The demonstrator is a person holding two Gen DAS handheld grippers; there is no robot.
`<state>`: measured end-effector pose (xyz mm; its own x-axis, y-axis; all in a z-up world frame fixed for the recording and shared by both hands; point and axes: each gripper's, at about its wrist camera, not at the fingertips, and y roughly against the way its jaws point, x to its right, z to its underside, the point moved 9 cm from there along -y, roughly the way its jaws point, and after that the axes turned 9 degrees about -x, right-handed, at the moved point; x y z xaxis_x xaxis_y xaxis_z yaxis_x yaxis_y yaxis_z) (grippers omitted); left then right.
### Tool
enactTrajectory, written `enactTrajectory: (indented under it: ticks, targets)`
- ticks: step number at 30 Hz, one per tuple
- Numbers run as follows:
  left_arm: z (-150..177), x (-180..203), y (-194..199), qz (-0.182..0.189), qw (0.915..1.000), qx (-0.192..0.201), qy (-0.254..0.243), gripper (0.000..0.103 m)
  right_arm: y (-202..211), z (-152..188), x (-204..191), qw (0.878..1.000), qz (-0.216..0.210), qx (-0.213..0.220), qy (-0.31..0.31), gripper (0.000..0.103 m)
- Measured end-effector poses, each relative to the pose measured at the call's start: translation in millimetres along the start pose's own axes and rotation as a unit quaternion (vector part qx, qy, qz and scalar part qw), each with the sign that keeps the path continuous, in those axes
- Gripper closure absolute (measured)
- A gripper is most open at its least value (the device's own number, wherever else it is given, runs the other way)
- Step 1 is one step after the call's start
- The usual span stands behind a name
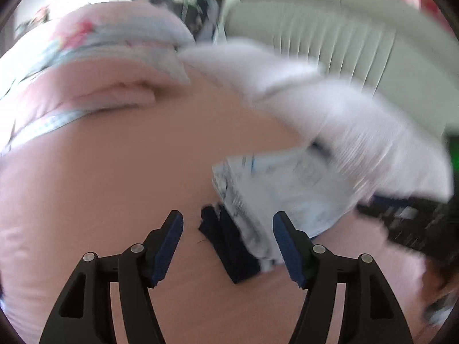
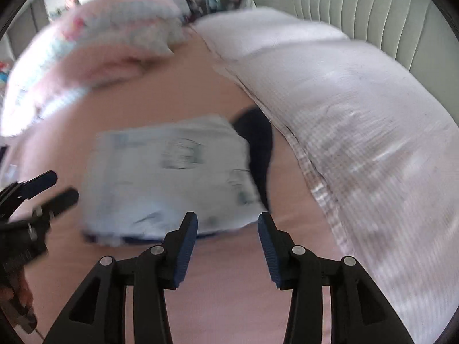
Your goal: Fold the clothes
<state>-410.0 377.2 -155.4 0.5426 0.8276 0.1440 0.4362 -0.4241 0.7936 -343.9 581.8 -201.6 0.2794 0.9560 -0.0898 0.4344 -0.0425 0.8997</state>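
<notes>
A folded light-blue printed garment point(image 2: 172, 177) lies on the pink bedsheet point(image 2: 229, 286), with a dark navy piece point(image 2: 258, 149) sticking out from under its far right side. In the left wrist view the same garment point(image 1: 287, 189) lies just ahead, its navy edge point(image 1: 229, 246) between the fingers. My left gripper point(image 1: 228, 243) is open over that corner, holding nothing; it also shows at the left edge of the right wrist view point(image 2: 54, 189). My right gripper point(image 2: 228, 235) is open and empty just in front of the garment's near edge. Both views are motion-blurred.
A long white pillow point(image 2: 358, 114) runs along the right by a grey ribbed headboard point(image 2: 373, 8). A folded pink floral quilt point(image 2: 94, 46) lies at the far left; it also shows in the left wrist view point(image 1: 86, 66). The right gripper's dark body point(image 1: 416, 220) shows at the right.
</notes>
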Motion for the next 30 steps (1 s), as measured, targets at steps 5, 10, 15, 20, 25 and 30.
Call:
enactTrajectory:
  ticks: [5,10,15,20,25,30]
  targets:
    - [27,-51,109,0.006,0.9948,0.059,0.082,0.02,83,24,-51,0.999,0.01,0.035,0.019,0.044]
    - [61,-119,152,-0.028,0.9924,0.033,0.115,0.018,140,48,-123,0.998,-0.001,0.062,0.031,0.037]
    - [74,-183,210,-0.058,0.9836,0.043,0.165,0.018,177,69,-194,0.995,-0.016,0.082,0.052,0.035]
    - [91,-218,257,-0.077,0.9795,0.044,0.181,0.013,200,84,-255,0.992,-0.034,0.089,0.083,0.029]
    - [112,-237,292,-0.111,0.9755,0.049,0.183,0.008,219,102,-292,0.99,-0.04,0.094,0.1,0.028]
    - [145,-233,341,-0.162,0.9686,0.068,0.176,0.008,241,127,-317,0.987,-0.052,0.091,0.119,0.022]
